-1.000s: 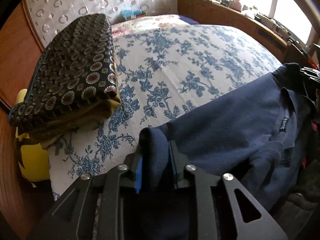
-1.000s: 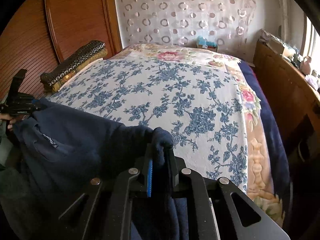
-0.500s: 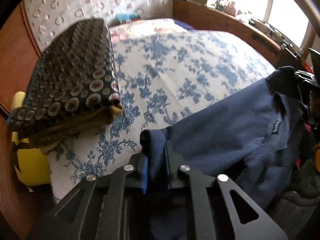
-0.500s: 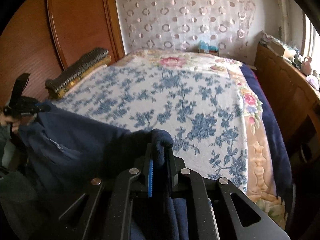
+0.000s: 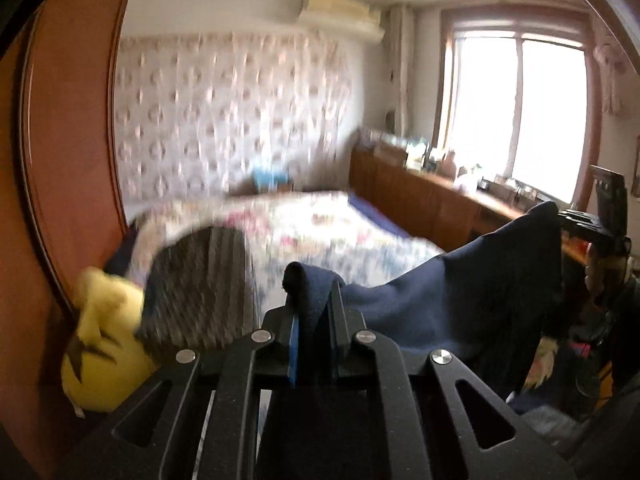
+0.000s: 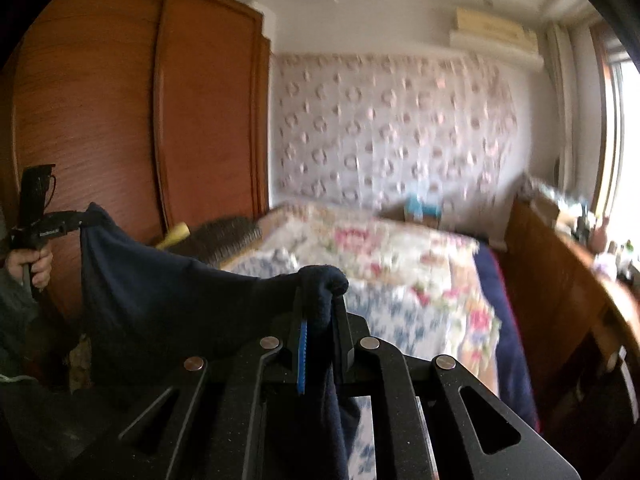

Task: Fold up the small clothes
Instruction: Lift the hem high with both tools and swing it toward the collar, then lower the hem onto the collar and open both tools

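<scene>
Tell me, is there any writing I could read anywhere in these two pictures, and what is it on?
One small white mark on the side of the left tongs, seen from the right camera: too small and blurred to read.
Nothing legible on the navy garment, the bed cover or the wardrobe.

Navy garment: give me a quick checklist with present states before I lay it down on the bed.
1. Left gripper clamped on navy garment: ok.
2. Right gripper clamped on it: ok.
3. Garment spread between both grippers: ok, though it sags.
4. Garment flat and unwrinkled: cannot tell, lower part hidden.
5. Floral bedspread free for landing: cannot tell, blurred.
6. Folded patterned blanket out of the way: ok, at the bed's side.
</scene>
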A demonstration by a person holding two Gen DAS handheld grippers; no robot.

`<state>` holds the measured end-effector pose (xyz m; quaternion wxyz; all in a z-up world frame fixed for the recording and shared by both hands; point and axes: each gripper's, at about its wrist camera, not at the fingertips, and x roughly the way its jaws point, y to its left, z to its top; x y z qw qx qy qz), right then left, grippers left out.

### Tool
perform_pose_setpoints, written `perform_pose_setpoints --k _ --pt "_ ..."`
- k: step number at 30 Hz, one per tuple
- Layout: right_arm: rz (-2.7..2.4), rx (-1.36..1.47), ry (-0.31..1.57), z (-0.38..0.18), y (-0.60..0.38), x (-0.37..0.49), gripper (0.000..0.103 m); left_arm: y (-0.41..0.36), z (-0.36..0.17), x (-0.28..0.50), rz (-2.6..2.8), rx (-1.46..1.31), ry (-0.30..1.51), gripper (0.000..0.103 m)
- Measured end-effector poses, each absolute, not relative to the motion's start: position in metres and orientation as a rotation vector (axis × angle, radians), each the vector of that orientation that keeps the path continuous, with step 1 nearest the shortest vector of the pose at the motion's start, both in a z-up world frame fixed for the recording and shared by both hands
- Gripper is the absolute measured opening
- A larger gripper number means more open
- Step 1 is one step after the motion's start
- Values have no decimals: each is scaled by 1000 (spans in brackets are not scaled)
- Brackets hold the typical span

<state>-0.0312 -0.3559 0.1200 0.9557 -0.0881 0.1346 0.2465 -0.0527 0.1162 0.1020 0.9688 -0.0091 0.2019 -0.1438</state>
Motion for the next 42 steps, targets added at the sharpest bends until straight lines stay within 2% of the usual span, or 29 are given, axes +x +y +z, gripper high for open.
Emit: perform_pose_setpoints --k 4,11,15,20,31,36,42 --pt "482 -260 165 168 -348 -57 9 118 152 -69 -253 31 275 12" --pt "451 -331 21 219 -335 -92 9 134 202 -89 -178 66 112 12" --pt "423 -338 -31 240 -339 -104 9 136 225 -94 -162 83 53 12" --pt "387 -341 -65 240 -338 -116 9 132 241 -103 -164 99 -6 12" --pt "276 -371 -26 207 -302 -118 9 114 232 -61 -209 98 26 12" --pt "235 -365 81 184 -300 -51 9 93 201 8 -205 95 126 12" --pt "219 -266 268 104 -309 69 9 65 125 129 -187 97 291 12"
